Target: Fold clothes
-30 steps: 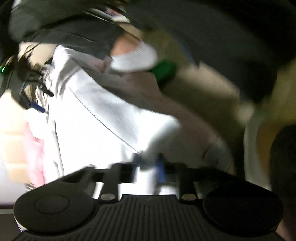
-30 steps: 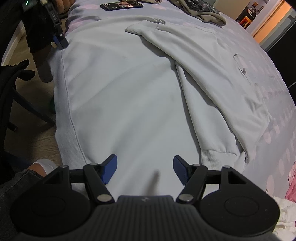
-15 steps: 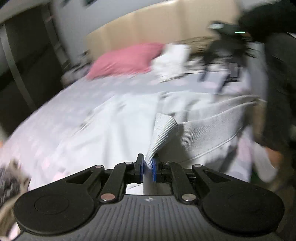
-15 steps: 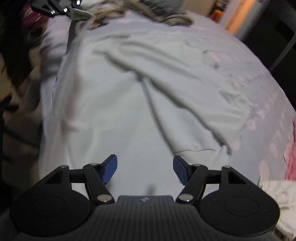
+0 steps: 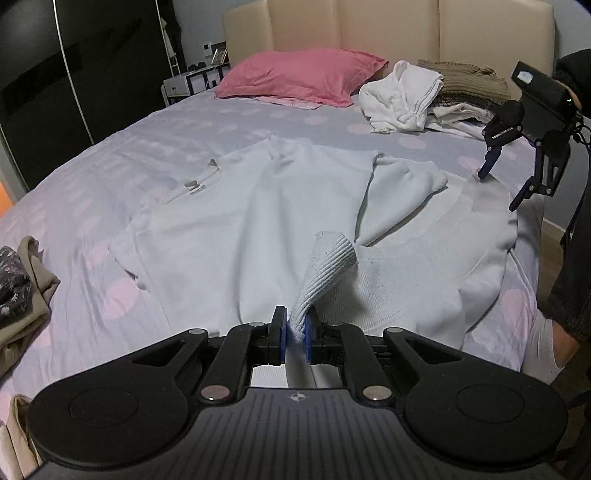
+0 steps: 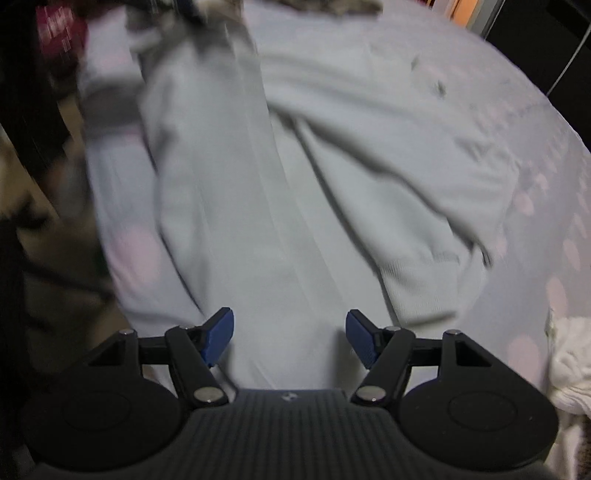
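Left wrist: bed (image 5: 110, 155), beige headboard (image 5: 388, 29).

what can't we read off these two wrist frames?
- Left wrist view: how much of the ribbed hem the left gripper has pinched; the gripper body hides it below the pads.
- Left wrist view: the folded pile behind the white garment; largely covered, item count unclear.
- Right wrist view: motion blur smears everything beyond the open right gripper, including the sweatshirt and the top edge.
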Motion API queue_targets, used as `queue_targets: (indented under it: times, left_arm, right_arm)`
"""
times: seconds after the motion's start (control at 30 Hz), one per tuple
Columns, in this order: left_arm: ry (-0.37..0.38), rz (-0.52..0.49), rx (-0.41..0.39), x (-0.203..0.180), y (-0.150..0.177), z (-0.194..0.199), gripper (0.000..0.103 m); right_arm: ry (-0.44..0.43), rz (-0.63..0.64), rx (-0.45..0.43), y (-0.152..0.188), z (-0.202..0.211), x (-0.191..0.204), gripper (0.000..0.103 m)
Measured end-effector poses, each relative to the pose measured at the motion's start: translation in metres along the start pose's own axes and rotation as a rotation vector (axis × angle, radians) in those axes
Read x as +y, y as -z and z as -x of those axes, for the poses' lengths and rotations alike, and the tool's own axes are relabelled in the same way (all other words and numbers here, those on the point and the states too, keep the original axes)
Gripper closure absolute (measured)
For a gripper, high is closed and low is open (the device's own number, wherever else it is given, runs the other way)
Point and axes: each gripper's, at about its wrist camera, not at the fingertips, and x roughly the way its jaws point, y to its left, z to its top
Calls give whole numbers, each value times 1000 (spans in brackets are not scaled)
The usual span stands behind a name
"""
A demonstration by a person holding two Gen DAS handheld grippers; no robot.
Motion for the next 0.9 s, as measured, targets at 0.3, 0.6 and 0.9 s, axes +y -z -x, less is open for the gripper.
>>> queue_targets:
  times: [0.3, 0.6, 0.9]
  left_arm:
    - [5, 12, 28, 0, 7, -2, 95]
    - [13, 56, 72, 4, 13, -6, 95]
    - [25, 117, 72, 9, 12, -2, 95]
  right_arm:
    - [43, -214, 83, 18, -16, -39, 32]
    - [31, -261, 57, 9, -3, -53, 95]
    - [85, -249, -18, -1, 19, -56, 96]
